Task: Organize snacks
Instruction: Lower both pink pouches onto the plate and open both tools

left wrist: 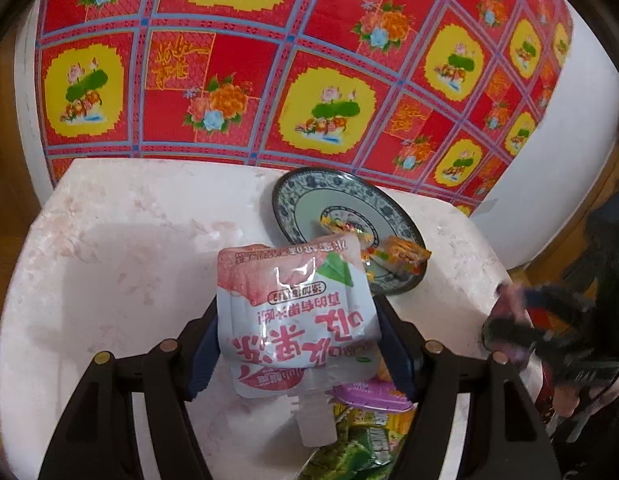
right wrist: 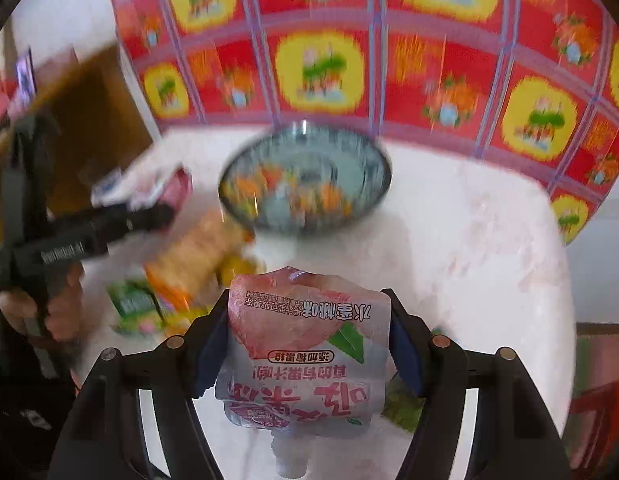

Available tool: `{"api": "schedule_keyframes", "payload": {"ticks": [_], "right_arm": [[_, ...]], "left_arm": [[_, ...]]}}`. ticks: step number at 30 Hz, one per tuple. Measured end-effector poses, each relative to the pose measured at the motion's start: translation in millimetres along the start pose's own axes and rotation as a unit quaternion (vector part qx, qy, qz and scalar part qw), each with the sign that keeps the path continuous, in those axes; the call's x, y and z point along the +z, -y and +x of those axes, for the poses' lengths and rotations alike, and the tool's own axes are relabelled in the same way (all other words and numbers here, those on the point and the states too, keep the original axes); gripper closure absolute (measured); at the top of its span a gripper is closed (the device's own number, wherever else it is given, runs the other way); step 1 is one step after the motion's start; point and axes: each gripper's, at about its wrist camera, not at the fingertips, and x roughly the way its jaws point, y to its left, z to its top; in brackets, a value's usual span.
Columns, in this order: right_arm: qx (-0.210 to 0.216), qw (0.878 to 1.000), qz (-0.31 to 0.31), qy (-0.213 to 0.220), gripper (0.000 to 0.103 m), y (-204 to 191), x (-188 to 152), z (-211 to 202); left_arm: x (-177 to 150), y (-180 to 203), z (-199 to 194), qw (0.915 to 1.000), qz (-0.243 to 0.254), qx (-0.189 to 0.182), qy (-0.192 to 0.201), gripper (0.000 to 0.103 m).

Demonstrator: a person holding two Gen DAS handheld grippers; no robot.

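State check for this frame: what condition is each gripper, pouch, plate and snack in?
Left gripper: shut on a peach jelly pouch, spout toward the camera.
Right gripper: shut on a second pouch.
Plate: on the table, holding orange wrapped snacks.
Snack pile: loose on the table, blurred.

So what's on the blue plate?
The blue patterned plate holds a few small orange-wrapped snacks near its front edge. The peach jelly pouch clamped in the left gripper covers part of the plate, so anything under there stays hidden.
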Motion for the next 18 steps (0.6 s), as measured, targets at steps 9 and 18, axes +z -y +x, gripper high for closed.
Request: {"api": "schedule_keyframes", "payload": {"ticks": [9,18], "right_arm": [[-0.015,1.000,0.012,0.021,0.032,25,106,43],[-0.021,0.998,-0.007,-0.050,0.032,33,136,123]], "left_arm": [[76,29,26,0.9984,0.031,0.037,-0.031,0.030],[112,36,101,0.9933,0.077,0.045,-0.074,0.030]]}}
